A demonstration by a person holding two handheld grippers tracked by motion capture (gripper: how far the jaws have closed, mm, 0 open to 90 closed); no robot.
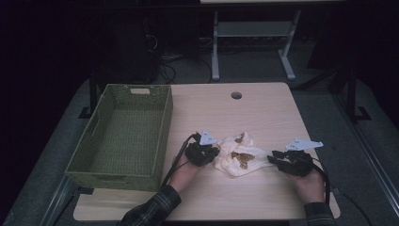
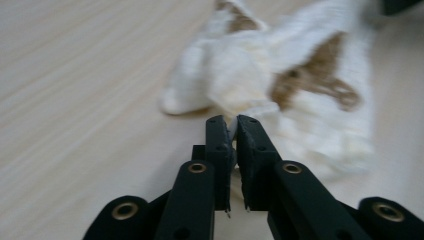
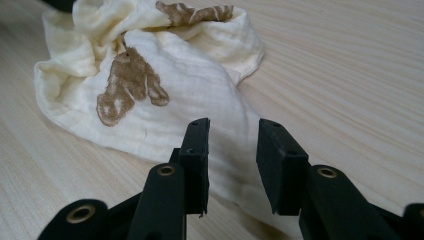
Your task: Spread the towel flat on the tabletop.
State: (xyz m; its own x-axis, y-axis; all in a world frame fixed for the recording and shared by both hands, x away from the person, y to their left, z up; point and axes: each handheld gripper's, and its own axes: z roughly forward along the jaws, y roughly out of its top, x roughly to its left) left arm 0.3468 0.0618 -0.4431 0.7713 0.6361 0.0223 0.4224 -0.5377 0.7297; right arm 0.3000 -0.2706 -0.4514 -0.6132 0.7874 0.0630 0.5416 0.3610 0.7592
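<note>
Cream cloth (image 3: 165, 95) lies crumpled; left gripper (image 2: 232, 131) pinches its edge, right gripper (image 3: 232, 145) spread over the near corner: bite only one layer before lifting.

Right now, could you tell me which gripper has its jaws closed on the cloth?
The left gripper, pinching the cloth edge; the right gripper has open jaws.

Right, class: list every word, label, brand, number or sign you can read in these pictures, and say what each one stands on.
None: no readable text.
The cloth carries brown printed shapes, not letters.
The green basket and the wooden table carry no label.
The left hand-held gripper, shut on the cloth's edge, and the open right hand-held gripper show brass rivets, no markings.
</note>
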